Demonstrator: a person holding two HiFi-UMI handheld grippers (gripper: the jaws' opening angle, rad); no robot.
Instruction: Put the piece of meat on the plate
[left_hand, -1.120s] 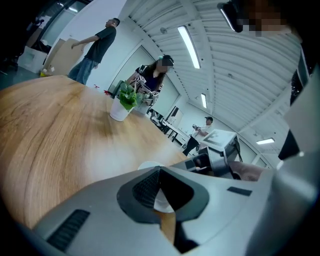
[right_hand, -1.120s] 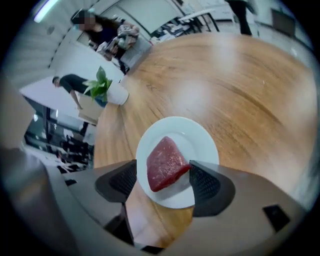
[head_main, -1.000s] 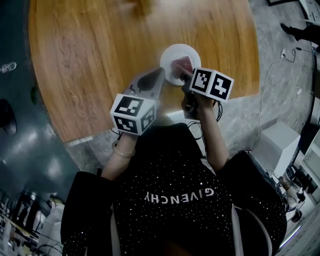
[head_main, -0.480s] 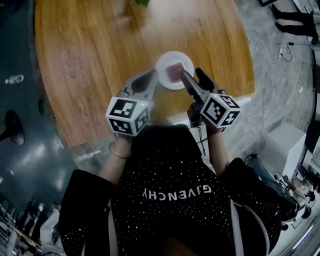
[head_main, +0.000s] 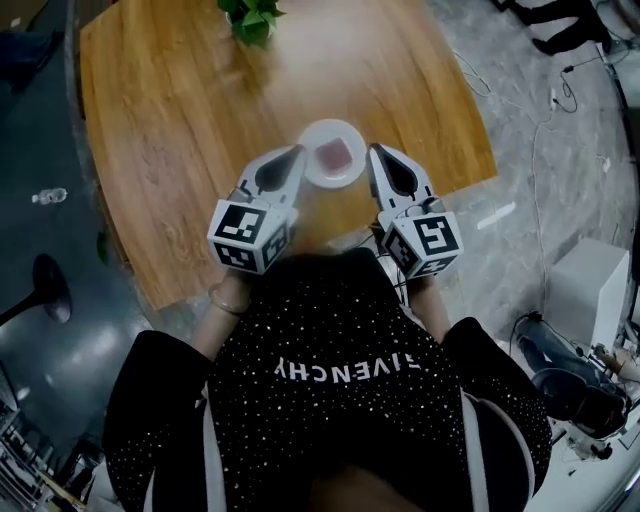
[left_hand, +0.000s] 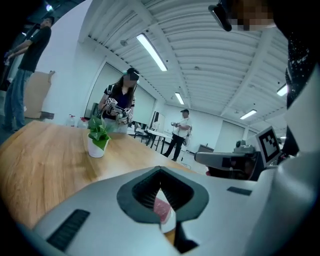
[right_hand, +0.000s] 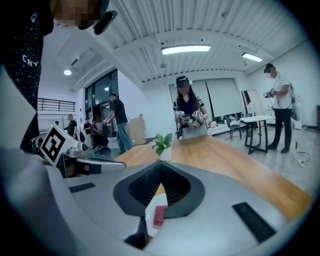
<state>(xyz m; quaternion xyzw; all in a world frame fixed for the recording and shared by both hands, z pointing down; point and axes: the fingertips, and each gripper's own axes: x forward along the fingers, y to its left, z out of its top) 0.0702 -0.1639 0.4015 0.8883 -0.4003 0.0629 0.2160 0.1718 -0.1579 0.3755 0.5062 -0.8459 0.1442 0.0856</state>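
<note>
A pink piece of meat (head_main: 336, 153) lies on the small white plate (head_main: 316, 172) near the front edge of the wooden table (head_main: 180, 120). My left gripper (head_main: 297, 152) hangs just left of the plate, shut and empty. Just right of the plate is my right gripper (head_main: 374, 150); its jaws have just been closing and now stand shut with nothing between them. In the left gripper view the meat (left_hand: 163, 209) and plate (left_hand: 168, 221) show through the gap below the joined jaws (left_hand: 160, 171). The right gripper view shows the same meat (right_hand: 159, 215) and plate (right_hand: 152, 204) under its jaws (right_hand: 161, 164).
A potted green plant (head_main: 250, 18) stands at the table's far edge, also in the left gripper view (left_hand: 97, 135) and the right gripper view (right_hand: 162, 145). Several people stand in the room beyond the table. Grey floor with cables lies to the right.
The right gripper came off the plate, leaving the meat there, and its open jaws shut. Both grippers rose and drew back a little from the plate.
</note>
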